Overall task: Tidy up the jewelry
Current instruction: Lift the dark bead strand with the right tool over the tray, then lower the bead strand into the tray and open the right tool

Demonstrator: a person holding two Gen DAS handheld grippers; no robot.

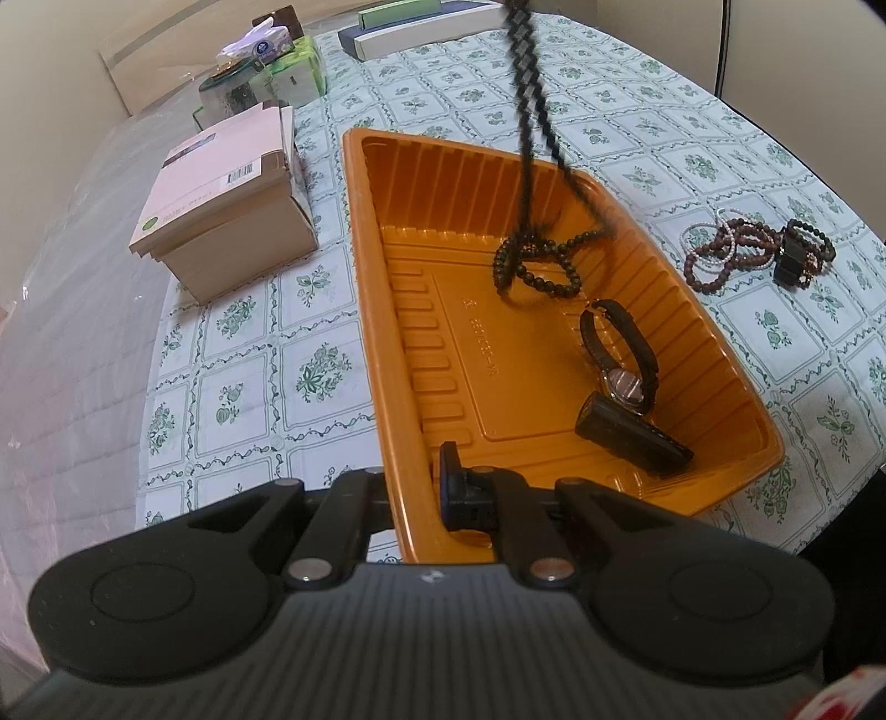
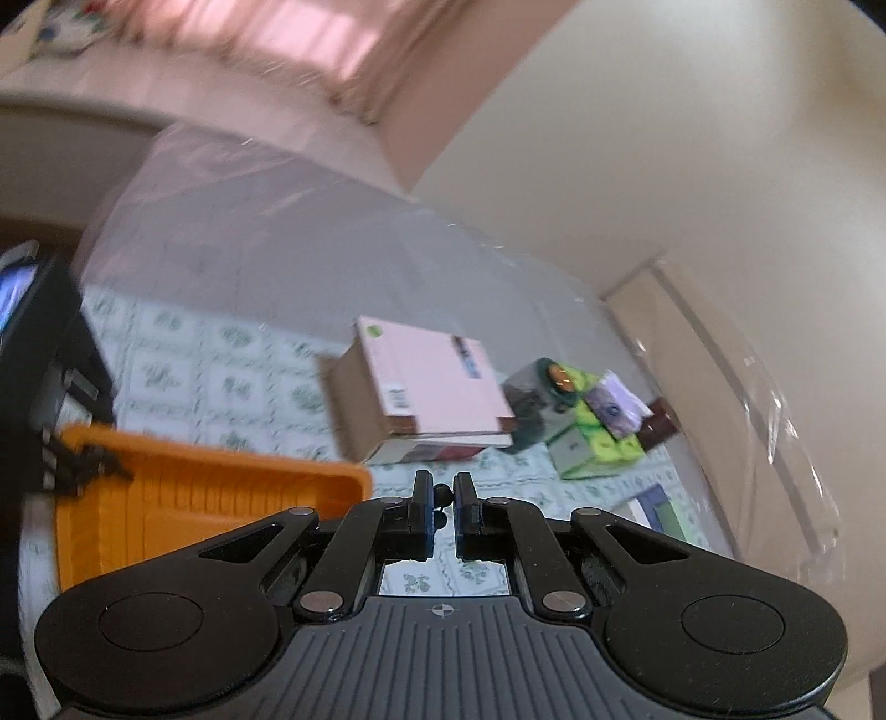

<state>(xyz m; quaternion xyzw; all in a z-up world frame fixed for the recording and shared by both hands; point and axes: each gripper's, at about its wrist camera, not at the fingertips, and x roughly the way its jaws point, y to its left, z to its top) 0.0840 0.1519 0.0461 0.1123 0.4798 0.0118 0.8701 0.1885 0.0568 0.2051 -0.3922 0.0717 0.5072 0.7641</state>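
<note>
We hold the orange tray (image 1: 387,310) by its near rim with our left gripper (image 1: 426,493): the fingers are pinched on the tray's wall, one inside it and one outside. The tray lies on the flowered tablecloth (image 1: 249,387), its long side running away from us.

Our right gripper (image 2: 441,512) is pressed together on a few dark beads, with only a slim gap showing between the pads. From the left wrist view, the beaded necklace (image 1: 534,260) hangs down as a long dark strand from above, and its lower loops already rest on the tray floor near the far right corner. Nearer to us in the tray lie a wristwatch (image 1: 620,360) and a small black case (image 1: 626,435), both against the right wall. The tray's left half and middle are bare.

To the right of the tray, apart from its rim, a heap of bracelets (image 1: 758,252) sits on the cloth. To the left, a cardboard box (image 1: 221,199) stands just beside the tray's far left corner, with a tissue pack (image 1: 260,47) and a green carton (image 1: 302,72) behind it. Open cloth lies between the box and us along the tray's left edge.
</note>
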